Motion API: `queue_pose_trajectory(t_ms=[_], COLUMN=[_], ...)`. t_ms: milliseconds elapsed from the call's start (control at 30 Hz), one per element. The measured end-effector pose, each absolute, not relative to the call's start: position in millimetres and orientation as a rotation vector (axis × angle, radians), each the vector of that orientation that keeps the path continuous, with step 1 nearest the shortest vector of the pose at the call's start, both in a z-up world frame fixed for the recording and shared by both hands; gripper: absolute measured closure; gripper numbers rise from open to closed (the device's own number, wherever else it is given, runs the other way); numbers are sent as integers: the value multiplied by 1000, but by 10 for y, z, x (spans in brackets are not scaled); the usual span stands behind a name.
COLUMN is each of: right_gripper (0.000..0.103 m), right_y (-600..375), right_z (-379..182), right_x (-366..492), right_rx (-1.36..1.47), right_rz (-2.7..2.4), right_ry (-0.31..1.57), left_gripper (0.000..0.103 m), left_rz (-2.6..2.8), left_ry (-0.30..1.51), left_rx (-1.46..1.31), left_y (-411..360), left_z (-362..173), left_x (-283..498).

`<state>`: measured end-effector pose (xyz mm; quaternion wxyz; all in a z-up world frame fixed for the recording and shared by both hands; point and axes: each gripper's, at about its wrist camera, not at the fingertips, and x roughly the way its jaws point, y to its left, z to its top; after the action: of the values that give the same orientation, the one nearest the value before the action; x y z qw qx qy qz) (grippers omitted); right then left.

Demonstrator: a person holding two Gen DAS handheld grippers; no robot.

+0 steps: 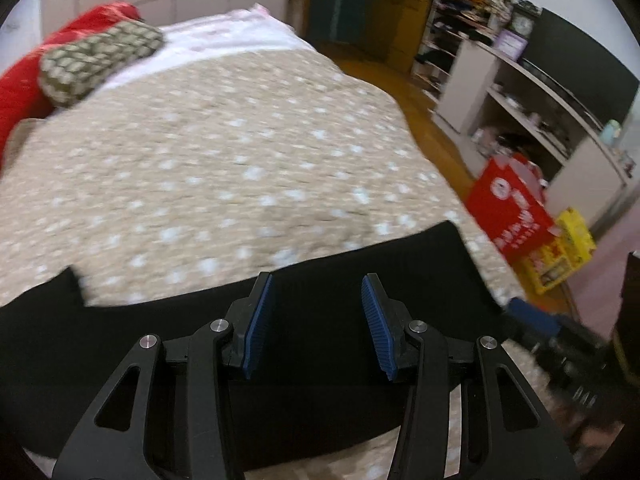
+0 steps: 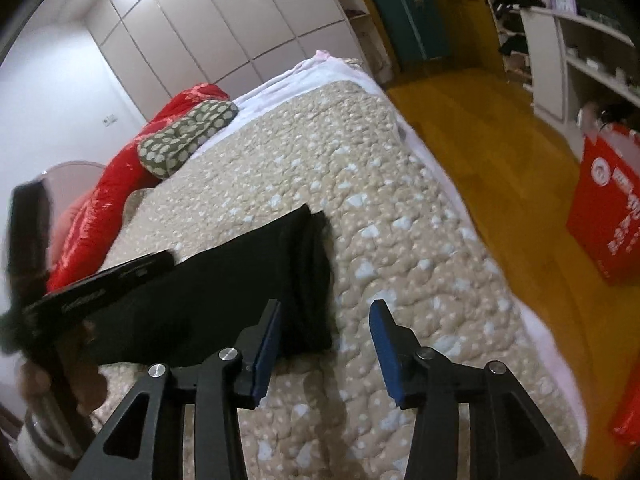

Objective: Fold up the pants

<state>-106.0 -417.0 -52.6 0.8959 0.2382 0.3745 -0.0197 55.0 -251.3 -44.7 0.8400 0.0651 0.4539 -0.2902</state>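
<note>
A: Where are the pants [image 1: 304, 360]?

B: Flat on the bed [image 1: 224, 152]. They lie long, from 9 o'clock to 3 o'clock, right under the left gripper [image 1: 317, 326].

A: And the right gripper [image 2: 325, 350]?

B: The pants' end sits at its 11 o'clock.

A: Are the jaws holding anything?

B: No. Both are wide open and empty. I think the left one is closer.

No legible text: white print on red box [image 1: 510, 210] and left hand-held gripper [image 2: 86, 294] too blurred.
</note>
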Motion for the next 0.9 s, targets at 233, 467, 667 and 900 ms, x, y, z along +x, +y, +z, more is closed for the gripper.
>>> queue_pose_trajectory(t_ms=[233, 467, 667, 900], right_gripper=[58, 56, 55, 54], right_y=[-4107, -4101, -4136, -4151], right_z=[-643, -746, -778, -772], right_x=[-1048, -1093, -1106, -1064], right_rx=[524, 537, 562, 570], right_rz=[26, 44, 69, 78], right_ry=[782, 766, 748, 745], left_gripper=[58, 58, 45, 35], left_rz=[-706, -761, -899, -982], left_ry=[1003, 1044, 1081, 1125], left_rx=[160, 214, 200, 305], left_y=[-2940, -3272, -3458, -3670], left_z=[-524, -650, -667, -734], left_x=[703, 813, 856, 816])
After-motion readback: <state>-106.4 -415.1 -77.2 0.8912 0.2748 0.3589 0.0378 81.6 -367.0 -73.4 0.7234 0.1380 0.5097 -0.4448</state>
